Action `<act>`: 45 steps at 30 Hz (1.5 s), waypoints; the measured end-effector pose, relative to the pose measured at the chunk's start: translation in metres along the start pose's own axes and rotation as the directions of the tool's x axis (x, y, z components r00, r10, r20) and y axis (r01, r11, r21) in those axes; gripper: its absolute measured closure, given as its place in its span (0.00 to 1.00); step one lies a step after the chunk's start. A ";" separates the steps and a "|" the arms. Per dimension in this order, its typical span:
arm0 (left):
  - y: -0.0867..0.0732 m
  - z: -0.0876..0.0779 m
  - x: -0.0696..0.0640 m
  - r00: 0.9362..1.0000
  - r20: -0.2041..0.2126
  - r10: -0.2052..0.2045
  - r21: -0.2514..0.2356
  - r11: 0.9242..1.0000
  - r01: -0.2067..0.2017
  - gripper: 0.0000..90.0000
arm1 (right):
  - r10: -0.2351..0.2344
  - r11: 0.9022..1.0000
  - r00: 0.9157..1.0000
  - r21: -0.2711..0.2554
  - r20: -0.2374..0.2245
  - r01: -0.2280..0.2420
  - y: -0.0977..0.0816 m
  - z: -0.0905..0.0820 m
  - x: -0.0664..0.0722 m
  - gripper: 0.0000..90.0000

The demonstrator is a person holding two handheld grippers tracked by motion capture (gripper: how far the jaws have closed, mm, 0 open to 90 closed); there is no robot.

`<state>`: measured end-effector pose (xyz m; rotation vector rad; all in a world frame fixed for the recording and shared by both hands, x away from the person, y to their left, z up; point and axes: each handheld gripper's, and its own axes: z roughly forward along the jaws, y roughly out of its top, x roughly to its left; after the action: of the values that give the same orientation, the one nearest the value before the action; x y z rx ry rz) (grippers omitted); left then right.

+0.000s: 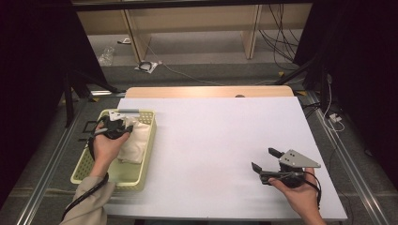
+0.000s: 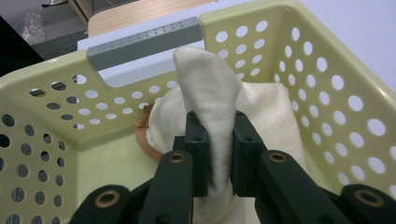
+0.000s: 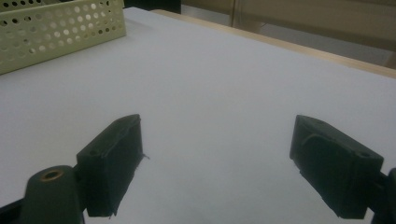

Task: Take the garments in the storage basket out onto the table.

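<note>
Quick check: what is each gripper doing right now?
Left gripper: shut on a fold of the white cloth in the basket.
Right gripper: open, holding nothing.

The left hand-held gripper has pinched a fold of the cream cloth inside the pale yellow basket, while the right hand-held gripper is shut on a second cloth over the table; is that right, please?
Not quite. The left hand-held gripper does pinch the cream cloth inside the pale yellow basket, but the right hand-held gripper is open and holds nothing over the white table, as the right gripper view shows.
</note>
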<state>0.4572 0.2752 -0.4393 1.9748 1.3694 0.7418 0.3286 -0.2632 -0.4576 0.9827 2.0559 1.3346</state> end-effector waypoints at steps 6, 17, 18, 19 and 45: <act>-0.002 -0.004 0.000 1.000 0.011 -0.028 -0.029 0.999 0.028 0.89 | 0.002 1.000 1.000 0.000 0.003 -0.002 0.000 0.000 0.000 0.20; -0.004 -0.012 0.002 0.998 0.024 -0.059 -0.074 0.995 0.060 0.90 | 0.000 1.000 1.000 -0.002 0.003 0.000 0.000 0.000 0.000 0.20; -0.004 -0.012 0.002 0.998 0.024 -0.059 -0.074 0.995 0.060 0.90 | 0.000 1.000 1.000 -0.001 0.004 0.000 0.000 0.000 0.000 0.20; -0.003 -0.014 0.003 0.998 0.034 -0.057 -0.080 0.995 0.060 0.90 | -0.003 1.000 1.000 0.005 0.008 0.003 0.001 -0.001 0.000 0.20; 0.008 -0.038 0.004 0.998 0.031 -0.062 -0.187 0.980 0.066 0.90 | -0.001 1.000 1.000 0.001 0.009 0.001 0.001 -0.002 0.000 0.21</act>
<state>0.4353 0.2833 -0.4084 1.7790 1.2924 0.7843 0.3279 -0.2644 -0.4559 0.9860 2.0507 1.3267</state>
